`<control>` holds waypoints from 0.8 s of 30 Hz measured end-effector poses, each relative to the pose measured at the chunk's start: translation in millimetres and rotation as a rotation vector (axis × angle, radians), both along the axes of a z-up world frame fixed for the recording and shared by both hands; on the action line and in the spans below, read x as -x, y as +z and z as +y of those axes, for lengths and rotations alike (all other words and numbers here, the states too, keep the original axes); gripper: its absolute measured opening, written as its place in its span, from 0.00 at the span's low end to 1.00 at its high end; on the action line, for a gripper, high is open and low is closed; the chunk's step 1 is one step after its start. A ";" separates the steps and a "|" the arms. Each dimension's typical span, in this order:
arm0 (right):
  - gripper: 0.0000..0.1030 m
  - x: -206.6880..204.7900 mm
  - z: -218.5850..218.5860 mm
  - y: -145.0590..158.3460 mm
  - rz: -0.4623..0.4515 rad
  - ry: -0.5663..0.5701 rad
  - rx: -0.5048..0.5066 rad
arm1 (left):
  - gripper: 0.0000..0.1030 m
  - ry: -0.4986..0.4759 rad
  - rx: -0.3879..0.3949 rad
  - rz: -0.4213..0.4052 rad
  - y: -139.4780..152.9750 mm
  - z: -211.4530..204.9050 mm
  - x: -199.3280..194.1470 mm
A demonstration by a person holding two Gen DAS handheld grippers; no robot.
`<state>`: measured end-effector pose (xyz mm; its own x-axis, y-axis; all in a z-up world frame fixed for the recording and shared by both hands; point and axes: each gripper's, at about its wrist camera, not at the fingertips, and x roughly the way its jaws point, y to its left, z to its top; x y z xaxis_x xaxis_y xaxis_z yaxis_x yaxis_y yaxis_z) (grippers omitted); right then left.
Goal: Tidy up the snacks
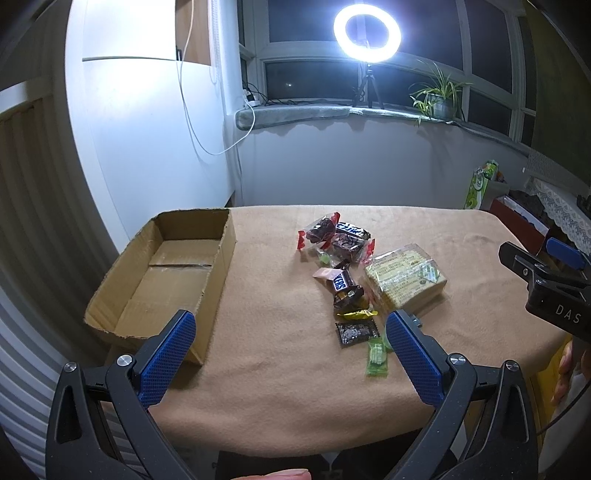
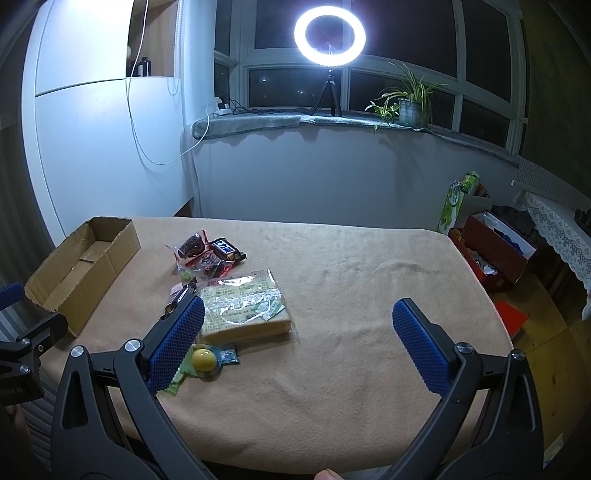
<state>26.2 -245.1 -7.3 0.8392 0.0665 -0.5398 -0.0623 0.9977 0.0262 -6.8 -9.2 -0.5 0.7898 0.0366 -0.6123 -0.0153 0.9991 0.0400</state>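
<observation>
The left hand-held gripper (image 1: 290, 334) is hovering low over the near edge of the bench (image 1: 280, 387), its blue pads spread wide and gripping nothing. The right hand-held gripper (image 2: 297, 323) is doing the same further to the right, jaws standing wide apart and empty; both look poised for a first pick, not yet carrying anything.

Just beyond the left gripper's right pad a green candy wrapper (image 1: 377, 357) is lying beside a small dark sachet (image 1: 356, 333), with a yellow-ended wrapper (image 1: 357, 314) just past them. In the right wrist view, a round yellow sweet (image 2: 204, 359) is sitting next to that gripper's left pad. Further out, the large cellophane-wrapped cake pack (image 2: 242, 308) is lying flat, touching the trail of small chocolate bars (image 1: 343, 282) that runs back to a heap of red-edged dark packets (image 1: 334, 236).

The snacks are lying loose in the middle of the cloth-covered bench, probably tipped out there for sorting. To the left, well apart from them, an open cardboard box (image 1: 110, 302) is waiting empty, its open top facing up, so it is likely the place meant to receive them. Nothing seems to be sorted yet.

On the windowsill behind, a ring light (image 1: 366, 32) is shining at the bench, next to a potted plant (image 2: 408, 99).
</observation>
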 end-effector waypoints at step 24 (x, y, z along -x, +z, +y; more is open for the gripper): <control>1.00 -5.4 3.5 -28.9 0.067 0.030 -0.004 | 1.00 -0.005 0.001 0.038 -18.1 -3.4 -6.5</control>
<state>31.6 -241.6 -36.2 0.7987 0.0934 -0.5945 -0.0898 0.9953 0.0356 -0.2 -12.6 -18.6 0.7664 0.0315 -0.6416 -0.0083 0.9992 0.0391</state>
